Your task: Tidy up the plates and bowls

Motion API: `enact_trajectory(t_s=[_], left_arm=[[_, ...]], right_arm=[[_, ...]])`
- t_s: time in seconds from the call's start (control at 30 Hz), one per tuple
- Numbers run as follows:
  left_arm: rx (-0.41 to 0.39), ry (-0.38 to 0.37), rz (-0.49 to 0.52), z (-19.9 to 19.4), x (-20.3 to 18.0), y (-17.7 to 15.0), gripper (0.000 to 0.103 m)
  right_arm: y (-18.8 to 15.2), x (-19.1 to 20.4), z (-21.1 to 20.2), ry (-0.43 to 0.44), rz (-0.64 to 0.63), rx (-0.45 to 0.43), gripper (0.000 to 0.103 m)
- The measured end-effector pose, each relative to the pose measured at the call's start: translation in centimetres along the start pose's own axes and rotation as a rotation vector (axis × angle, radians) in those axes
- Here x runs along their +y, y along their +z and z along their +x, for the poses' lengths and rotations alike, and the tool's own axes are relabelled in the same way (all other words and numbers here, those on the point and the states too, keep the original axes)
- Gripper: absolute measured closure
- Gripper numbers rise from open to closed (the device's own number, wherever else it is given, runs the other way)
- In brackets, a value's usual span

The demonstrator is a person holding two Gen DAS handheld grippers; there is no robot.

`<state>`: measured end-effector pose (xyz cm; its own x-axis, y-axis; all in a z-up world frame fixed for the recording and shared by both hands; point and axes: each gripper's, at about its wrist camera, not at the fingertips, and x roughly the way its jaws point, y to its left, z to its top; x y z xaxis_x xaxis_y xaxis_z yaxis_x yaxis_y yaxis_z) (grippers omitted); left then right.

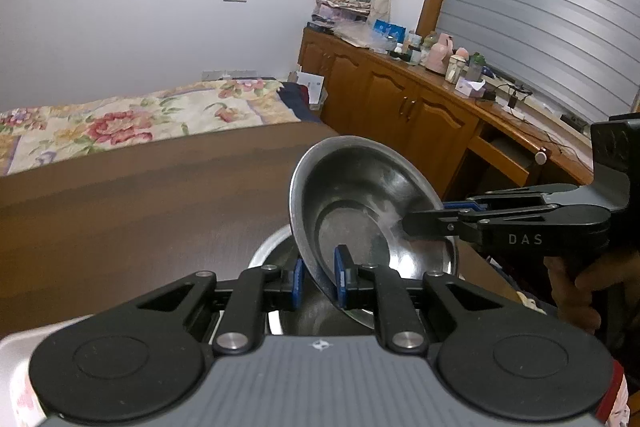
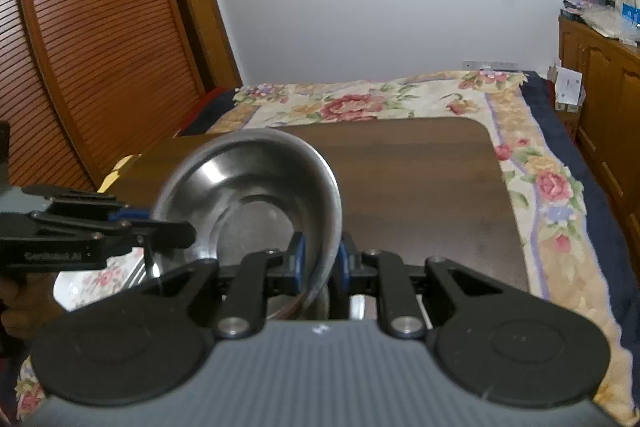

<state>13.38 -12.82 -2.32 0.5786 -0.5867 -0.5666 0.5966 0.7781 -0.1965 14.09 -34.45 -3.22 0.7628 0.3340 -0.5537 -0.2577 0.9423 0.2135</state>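
One shiny steel bowl (image 1: 360,203), seemingly unmarked.

A silver steel bowl (image 1: 360,211) is held over a dark brown wood-grain bench (image 1: 140,195). Blue pads are seen on black fingers (image 1: 342,273). The bed (image 2: 400,99) is covered in cream floral print.

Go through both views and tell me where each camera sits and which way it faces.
Left wrist: sits on the left tool, looking forward and down over the wooden table toward the cabinets; its fingers clamp the steel bowl, and the right tool with a hand enters from the right.
Right wrist: sits on the right tool, facing the bed and wall; the left tool enters from the left.
Shared: the bowl, table, both tools.
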Motion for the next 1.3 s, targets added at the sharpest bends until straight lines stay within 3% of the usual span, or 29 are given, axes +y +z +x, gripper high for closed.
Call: enact_trajectory(t_s=[0.33, 0.97, 1.3], left_arm=[[0.009, 0.017, 0.006, -0.8, -0.4, -2.6, 0.086], [0.018, 0.052, 0.011, 0.2, -1.0, -3.1, 0.085], [-0.008, 0.075, 0.018, 0.6, -1.7, -3.7, 0.084]], right_arm=[[-1.7, 1.0, -0.4, 0.009, 0.012, -0.001, 0.084], [-3.2, 1.1, 0.2, -0.01, 0.013, -0.034, 0.084], [-4.5, 0.7, 0.0, -0.006, 0.058, -0.119, 0.084]])
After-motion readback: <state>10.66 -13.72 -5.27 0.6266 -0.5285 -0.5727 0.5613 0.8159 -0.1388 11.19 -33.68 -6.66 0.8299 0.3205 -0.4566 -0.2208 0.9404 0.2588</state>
